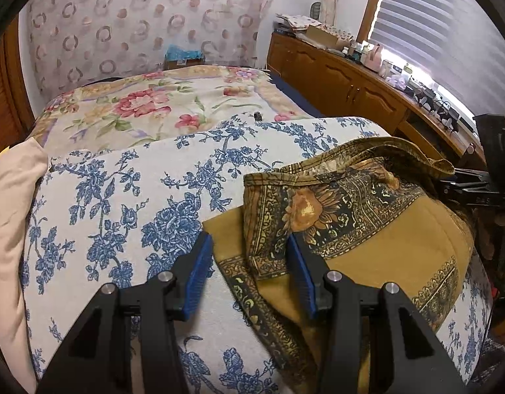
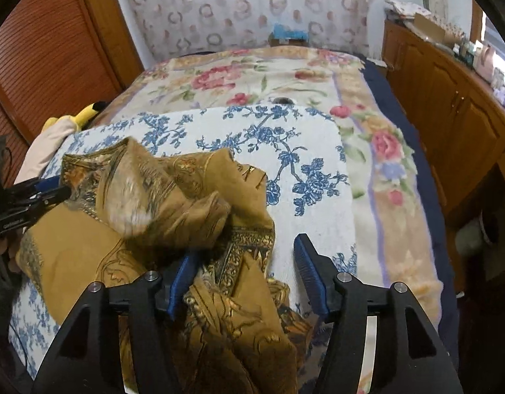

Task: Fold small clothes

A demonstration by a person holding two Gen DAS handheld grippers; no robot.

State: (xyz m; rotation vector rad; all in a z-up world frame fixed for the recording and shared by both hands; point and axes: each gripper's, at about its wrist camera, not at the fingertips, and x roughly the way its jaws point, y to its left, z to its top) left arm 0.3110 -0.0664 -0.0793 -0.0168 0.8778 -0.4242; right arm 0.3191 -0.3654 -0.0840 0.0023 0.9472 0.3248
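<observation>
On the bed: a blue-flowered white cloth (image 1: 127, 203) lies spread over a rose-patterned blanket (image 1: 147, 105), and on it sits the mustard patterned garment (image 1: 377, 229)
Garment: ochre fabric with dark ornate borders and an orange flower print, partly folded over itself, rumpled on the side nearer the right gripper
Left gripper (image 1: 249, 246): jaws about half apart, angled down over the garment's near corner; a folded edge of the fabric lies between the blue pads (image 1: 200, 272), and the pads are not seen pressing on it
Right gripper (image 2: 244, 252): jaws apart, with bunched folds of the garment (image 2: 173, 203) just ahead of and under the left finger; the pads do not clamp the fabric
Across from the left gripper: the right gripper shows at the garment's far edge, where a strip of hem stands lifted
Beyond both grippers: a wall hanging with ring motifs (image 1: 147, 16)
To the right of them: a wooden cabinet (image 1: 338, 78), its top crowded with small items, under a window blind (image 1: 443, 23)
Left of the right gripper: a yellow plush toy (image 2: 85, 113) by a slatted wooden door (image 2: 45, 52)
</observation>
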